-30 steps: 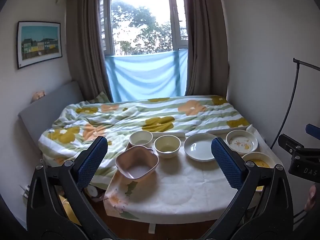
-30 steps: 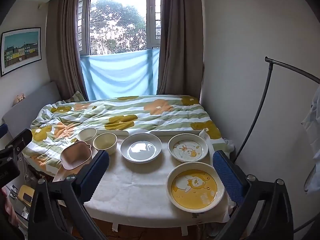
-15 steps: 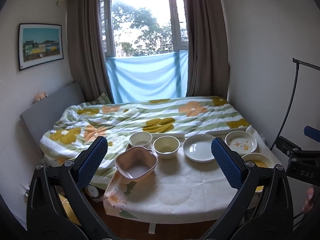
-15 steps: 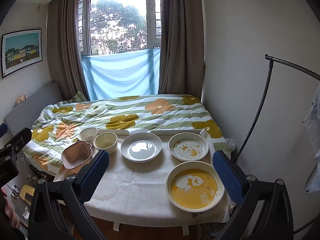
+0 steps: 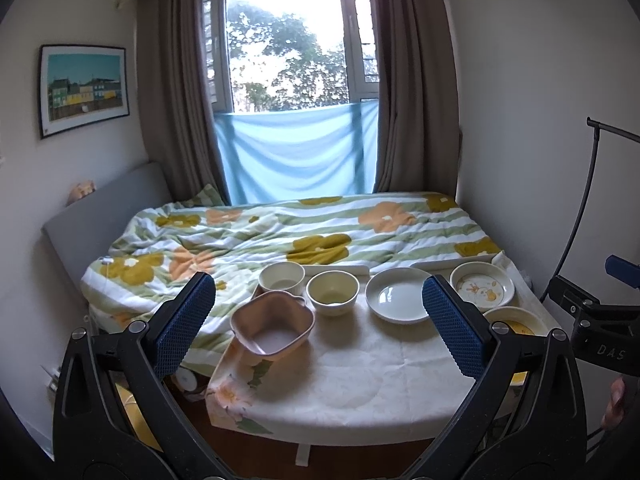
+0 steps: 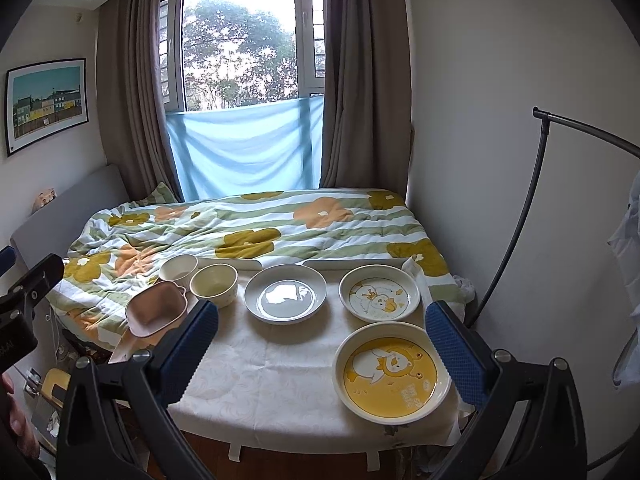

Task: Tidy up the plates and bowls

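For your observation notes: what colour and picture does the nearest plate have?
Yellow with a cartoon duck, cream rim: the nearest plate, clearest in the right wrist view.

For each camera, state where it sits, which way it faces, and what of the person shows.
Left wrist: on the left gripper, open, above the table's near left, facing the bed and window; the pink bowl is nearest; fingers show at right.
Right wrist: on the right gripper, open, over the near right, facing likewise; the yellow duck plate is nearest; a hand shows at left.
Shared: the white plate, bed and window.

Glossy, perhaps ceramic plate [image 6: 285, 294]; cloth-covered table [image 6: 272, 380]
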`<state>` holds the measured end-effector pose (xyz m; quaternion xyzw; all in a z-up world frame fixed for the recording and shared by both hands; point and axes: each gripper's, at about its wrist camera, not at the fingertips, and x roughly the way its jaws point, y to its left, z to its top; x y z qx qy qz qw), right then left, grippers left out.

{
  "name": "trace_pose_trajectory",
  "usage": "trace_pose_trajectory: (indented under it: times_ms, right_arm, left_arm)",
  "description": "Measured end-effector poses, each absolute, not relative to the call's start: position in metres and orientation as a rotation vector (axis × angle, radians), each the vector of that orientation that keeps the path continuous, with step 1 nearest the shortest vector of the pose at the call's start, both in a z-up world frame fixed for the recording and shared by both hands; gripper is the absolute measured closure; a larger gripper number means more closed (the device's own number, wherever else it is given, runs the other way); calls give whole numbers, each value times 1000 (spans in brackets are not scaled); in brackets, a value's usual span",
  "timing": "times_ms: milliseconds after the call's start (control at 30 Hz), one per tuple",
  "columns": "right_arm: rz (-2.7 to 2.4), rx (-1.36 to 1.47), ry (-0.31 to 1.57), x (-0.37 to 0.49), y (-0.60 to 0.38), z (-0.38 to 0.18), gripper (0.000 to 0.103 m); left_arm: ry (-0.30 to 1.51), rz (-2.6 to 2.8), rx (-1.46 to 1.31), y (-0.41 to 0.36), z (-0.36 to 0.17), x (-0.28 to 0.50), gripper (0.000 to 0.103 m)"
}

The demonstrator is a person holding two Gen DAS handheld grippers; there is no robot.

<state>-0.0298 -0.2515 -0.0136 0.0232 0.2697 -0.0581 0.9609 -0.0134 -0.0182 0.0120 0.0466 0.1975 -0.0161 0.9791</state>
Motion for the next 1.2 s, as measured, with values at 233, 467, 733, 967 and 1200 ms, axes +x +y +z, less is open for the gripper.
trace_pose_trajectory:
  times_ms: [233, 467, 733, 967, 1200]
  right_arm:
    - [-117, 48, 547, -30, -251, -13, 0]
    - [-114, 47, 548, -32, -251, -12, 0]
    - [-113, 43, 549, -32, -249, -12, 0]
    - [-112, 43, 550, -33, -248, -11, 0]
    - [-112, 43, 550, -32, -249, -11, 0]
  left_arm:
    - [398, -38, 86, -17, 12, -14, 0]
    - [401, -37, 80, -15, 13, -13, 0]
    - [402, -41, 76, -16, 13, -11, 0]
    - [400, -39, 69, -16, 12, -9, 0]
    - [400, -36, 69, -16, 11, -9, 0]
